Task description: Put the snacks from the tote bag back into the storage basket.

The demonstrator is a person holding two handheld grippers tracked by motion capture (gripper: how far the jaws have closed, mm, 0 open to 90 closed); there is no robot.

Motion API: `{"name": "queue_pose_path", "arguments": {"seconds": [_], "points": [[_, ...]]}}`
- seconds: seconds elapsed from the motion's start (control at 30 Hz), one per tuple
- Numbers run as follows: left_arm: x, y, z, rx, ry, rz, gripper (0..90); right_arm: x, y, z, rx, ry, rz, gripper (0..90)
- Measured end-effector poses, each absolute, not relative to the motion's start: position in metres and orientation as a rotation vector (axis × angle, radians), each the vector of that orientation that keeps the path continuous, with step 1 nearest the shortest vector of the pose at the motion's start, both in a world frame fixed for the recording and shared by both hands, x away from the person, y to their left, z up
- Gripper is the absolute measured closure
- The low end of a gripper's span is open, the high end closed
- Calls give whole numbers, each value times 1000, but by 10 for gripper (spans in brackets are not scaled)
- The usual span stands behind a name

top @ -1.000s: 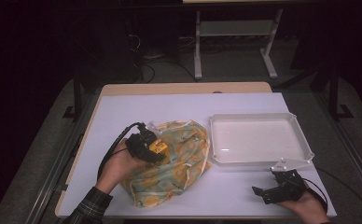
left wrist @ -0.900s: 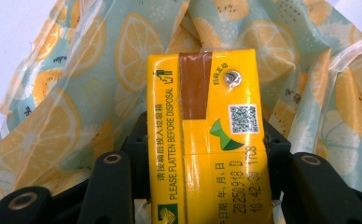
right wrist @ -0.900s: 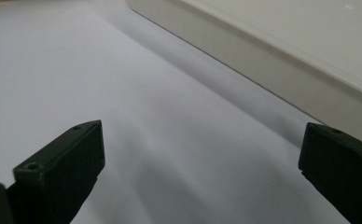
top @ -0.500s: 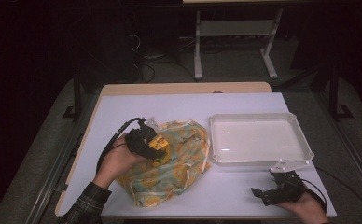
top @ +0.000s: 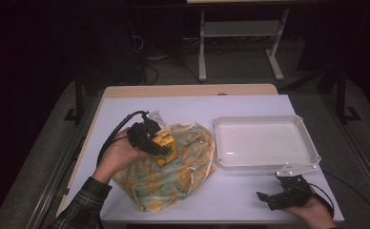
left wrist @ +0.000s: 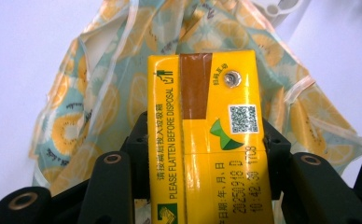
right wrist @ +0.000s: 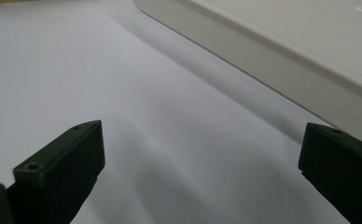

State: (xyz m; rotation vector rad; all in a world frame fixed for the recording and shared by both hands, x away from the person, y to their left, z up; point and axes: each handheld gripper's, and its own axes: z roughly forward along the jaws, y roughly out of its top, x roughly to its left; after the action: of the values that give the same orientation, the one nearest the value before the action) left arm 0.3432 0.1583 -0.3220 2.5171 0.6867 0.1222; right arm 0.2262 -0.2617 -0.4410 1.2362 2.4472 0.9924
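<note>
Left gripper (top: 161, 148) fingers clamping yellow carton (left wrist: 212, 140) above patterned bag (top: 173, 174), right gripper (top: 273, 196) fingers spread on bare table beside tray (top: 269, 164) edge

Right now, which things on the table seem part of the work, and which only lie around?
In use, as it seems:
- yellow carton, clamped in the left gripper
- fruit-print bag, under the carton
- white tray, empty, beside the bag

Idle:
- right gripper, open, near the table's front edge

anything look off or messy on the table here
Nothing spilled or damaged. The fruit-print bag lies crumpled on the table beside the white tray; the left gripper holds a yellow carton above the bag.
</note>
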Motion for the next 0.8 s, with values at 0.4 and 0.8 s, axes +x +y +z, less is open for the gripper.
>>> {"name": "queue_pose_path", "arguments": {"seconds": [0.4, 0.8], "points": [[349, 150, -309, 2514, 637, 115, 517, 226, -261, -441, 1238, 2448, 1002, 0], [354, 139, -302, 2511, 583, 95, 517, 226, -261, -441, 1229, 2451, 1004, 0]]}}
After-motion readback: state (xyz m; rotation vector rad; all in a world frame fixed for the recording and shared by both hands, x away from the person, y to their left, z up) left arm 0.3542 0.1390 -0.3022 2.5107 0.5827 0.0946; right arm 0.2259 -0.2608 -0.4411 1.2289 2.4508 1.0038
